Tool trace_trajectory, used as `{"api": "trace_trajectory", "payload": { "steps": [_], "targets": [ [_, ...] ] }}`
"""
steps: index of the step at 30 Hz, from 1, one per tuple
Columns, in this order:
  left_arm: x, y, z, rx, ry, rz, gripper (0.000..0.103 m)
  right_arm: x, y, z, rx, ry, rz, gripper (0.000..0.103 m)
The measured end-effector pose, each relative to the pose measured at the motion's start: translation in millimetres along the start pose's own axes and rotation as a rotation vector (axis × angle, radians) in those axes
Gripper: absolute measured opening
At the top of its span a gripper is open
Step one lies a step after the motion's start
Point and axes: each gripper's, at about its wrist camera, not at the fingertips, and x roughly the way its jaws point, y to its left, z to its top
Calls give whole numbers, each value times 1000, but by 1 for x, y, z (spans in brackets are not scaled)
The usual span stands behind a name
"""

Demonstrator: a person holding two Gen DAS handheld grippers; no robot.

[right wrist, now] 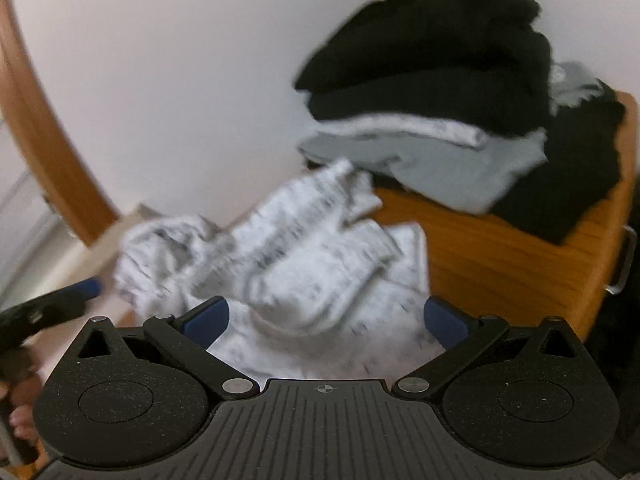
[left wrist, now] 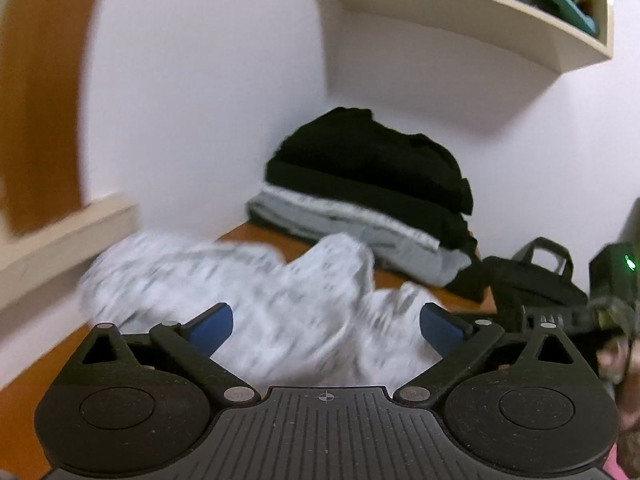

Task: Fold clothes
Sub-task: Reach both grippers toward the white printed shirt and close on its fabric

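Light grey marl garment lies crumpled on the orange-brown table, dead ahead at 12 o'clock of both grippers, bunched into ridges with one peak pointing at the stack. Left gripper jaws spread wide, nothing between the blue pads. Right gripper same: wide, empty, cloth just beyond its tips. Folded stack, black on top of grey, sits at 1 o'clock against the wall, well apart from the loose piece except near that peak.

Handling guess: soft knit, light, limp, zero stiffness; it'll drape and drag instead of sliding flat. Not fragile, not slippery. Pinch a single layer at an edge or hem, one gripper each side, then lift and spread. Both views are motion-blurred, so I can't pick out a collar or sleeve; the raised flap near 12 o'clock in the right view is probably the cleanest bite
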Motion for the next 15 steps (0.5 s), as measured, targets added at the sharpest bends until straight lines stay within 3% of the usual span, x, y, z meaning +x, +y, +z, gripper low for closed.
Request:
{"api": "trace_trajectory", "payload": {
  "steps": [3, 4, 7, 10, 12, 13, 14, 15],
  "targets": [
    [37, -21, 15, 56, 49, -2, 97, 0, -3, 6, -69, -3, 16, 103],
    [49, -26, 18, 69, 75, -6, 91, -1, -6, 10, -84, -7, 23, 103],
    [83, -37, 18, 96, 170, 7, 54, -4, -16, 22, -120, -20, 45, 103],
    [100, -40, 11, 110, 235, 20, 52, -6, -23, 32, -165, -33, 69, 103],
    [104, -40, 6, 120, 263, 42, 37, -5, -25, 36, -199, -36, 79, 102],
    [104, -40, 3, 119, 271, 49, 15, -3, -25, 36, -215, -34, 82, 99],
    [100, -38, 2, 111, 273, 48, 4, -2, -25, 36, -230, -32, 84, 97],
    [93, -36, 1, 104, 265, 48, 4, 1, -27, 36, -239, -23, 86, 95]
  ]
}}
